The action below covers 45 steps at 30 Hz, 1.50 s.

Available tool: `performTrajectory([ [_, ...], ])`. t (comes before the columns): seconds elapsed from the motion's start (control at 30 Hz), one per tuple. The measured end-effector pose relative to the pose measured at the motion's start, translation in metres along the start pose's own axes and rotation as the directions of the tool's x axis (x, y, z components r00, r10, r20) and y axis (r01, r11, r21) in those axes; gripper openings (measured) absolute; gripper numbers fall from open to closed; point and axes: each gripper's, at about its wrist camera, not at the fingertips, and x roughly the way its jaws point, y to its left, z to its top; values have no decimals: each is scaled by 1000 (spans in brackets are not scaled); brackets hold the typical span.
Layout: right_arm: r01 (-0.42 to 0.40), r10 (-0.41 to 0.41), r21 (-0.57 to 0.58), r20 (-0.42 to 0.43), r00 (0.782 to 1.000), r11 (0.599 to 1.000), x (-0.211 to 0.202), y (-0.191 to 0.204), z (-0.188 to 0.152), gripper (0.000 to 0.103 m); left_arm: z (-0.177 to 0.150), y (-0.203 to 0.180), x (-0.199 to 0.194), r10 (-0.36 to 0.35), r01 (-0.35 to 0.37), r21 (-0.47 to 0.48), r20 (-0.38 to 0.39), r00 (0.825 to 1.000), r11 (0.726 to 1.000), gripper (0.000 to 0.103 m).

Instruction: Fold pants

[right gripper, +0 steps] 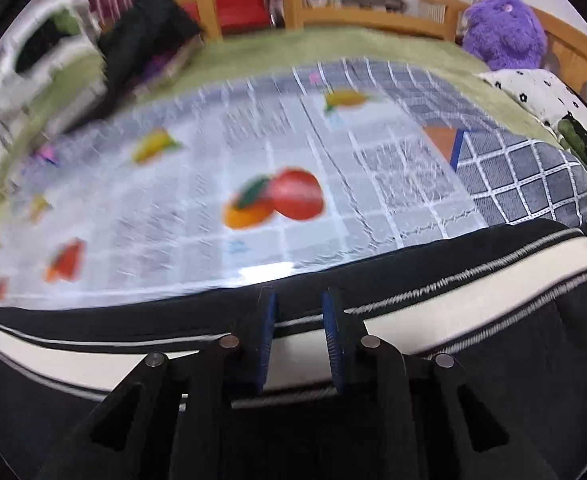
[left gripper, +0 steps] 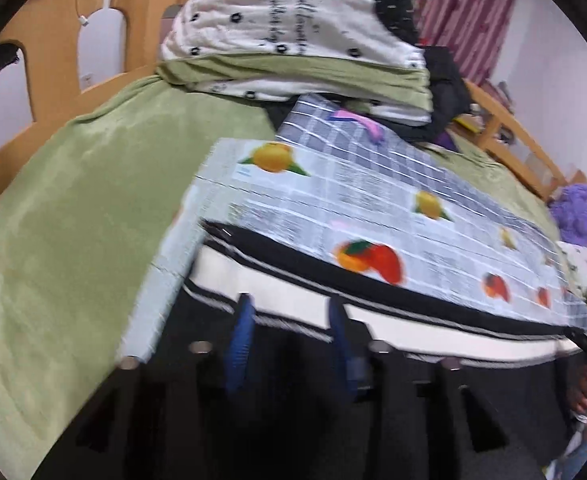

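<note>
**Me:** Both ends of the black pants [right gripper: 433, 312], along the white side stripe, are in my grip. They hang at the near edge of the fruit-print mat [right gripper: 253, 184] on the bed.

**Helper:** Closed tight?

**Me:** My left hand-held gripper [left gripper: 289, 320] and right hand-held gripper [right gripper: 297, 320] each have blue pads around the fabric, jaws narrowed on it. Both views are blurred, though.

**Helper:** What's the trick?

**Me:** I think level hands, stripe taut, edges laid square on the mat, clear of the folded blankets [left gripper: 293, 28].
</note>
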Motion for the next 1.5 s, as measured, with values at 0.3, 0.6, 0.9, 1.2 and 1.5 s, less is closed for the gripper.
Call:
performTrajectory([
  [0.3,84,-89,-75,-64,994,994,30,34,-14,31,-50,-24,28,51,-32,99,-190,980,995,55],
  [0.6,6,1,-119,57,998,993,-75,57,-54,46,-111,36,-67,-38,28,-71,-134,990,997,58],
  [0.9,-77,77,-21,-3,997,997,-122,57,-73,46,-122,81,-53,-116,105,-327,-15,993,939,57],
  [1.2,-110,110,-32,1,994,993,-148,81,-94,46,-99,110,-25,-111,130,-525,68,991,841,55],
  [1.5,-96,96,9,-34,995,995,-116,73,-131,42,-98,122,-30,-85,75,-520,6,996,851,15],
])
